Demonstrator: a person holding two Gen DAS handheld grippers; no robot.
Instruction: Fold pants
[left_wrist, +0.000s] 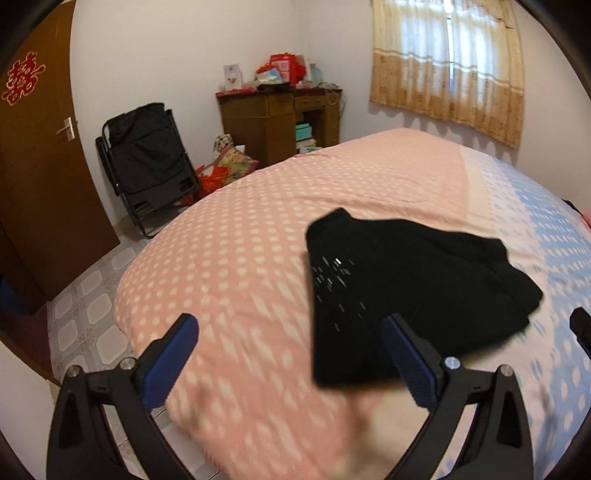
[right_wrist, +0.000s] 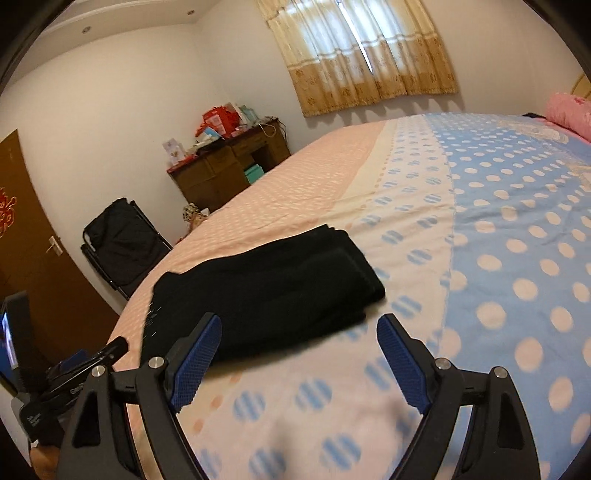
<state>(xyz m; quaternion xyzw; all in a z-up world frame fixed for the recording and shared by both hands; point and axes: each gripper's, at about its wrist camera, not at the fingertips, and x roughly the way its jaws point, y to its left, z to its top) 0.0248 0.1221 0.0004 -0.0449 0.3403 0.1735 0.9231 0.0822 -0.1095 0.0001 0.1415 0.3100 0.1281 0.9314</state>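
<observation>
The black pants (right_wrist: 266, 284) lie folded on the bed (right_wrist: 498, 229). Both the left gripper (left_wrist: 291, 350) and right gripper (right_wrist: 299, 350) stand spread, empty. Soft, light cloth probably slumps; pinching a folded edge seems best.

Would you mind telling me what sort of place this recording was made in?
Most likely a home bedroom: a large bed with a polka-dot cover, a curtained window, and a cluttered wooden desk in the corner.
</observation>
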